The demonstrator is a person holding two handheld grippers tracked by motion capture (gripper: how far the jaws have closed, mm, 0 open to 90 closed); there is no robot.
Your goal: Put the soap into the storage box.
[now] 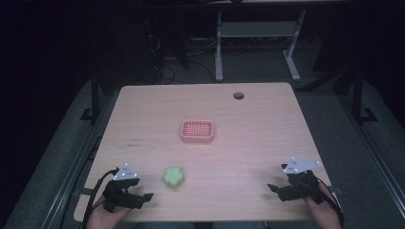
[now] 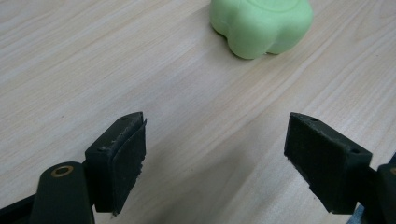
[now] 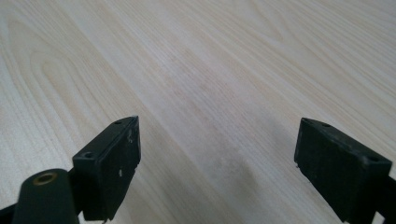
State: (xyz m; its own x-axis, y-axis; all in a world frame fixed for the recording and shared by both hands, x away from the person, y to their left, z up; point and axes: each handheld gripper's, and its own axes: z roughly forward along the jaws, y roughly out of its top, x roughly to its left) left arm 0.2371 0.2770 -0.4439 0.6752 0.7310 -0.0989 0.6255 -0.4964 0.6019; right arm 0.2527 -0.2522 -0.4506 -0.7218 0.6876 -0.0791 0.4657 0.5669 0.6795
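Desk (image 1: 248, 143) of pale wood grain carries two things: a light green, lobed, flower-shaped soft block (image 1: 174, 177) near the front edge, left of centre, and a pink plastic basket with a gridded floor (image 1: 197, 131) farther back, about mid-desk, well apart from the block. The left gripper (image 1: 148, 196) sits at the front left corner, just beside the block and not touching it; in the left gripper view its black fingers (image 2: 122, 158) stand wide apart and hold nothing, with the green block (image 2: 261, 25) ahead of them on the wood. The right gripper (image 1: 271, 188) rests at the front right, far from the block, its fingers (image 3: 112, 163) likewise spread wide over bare desk.
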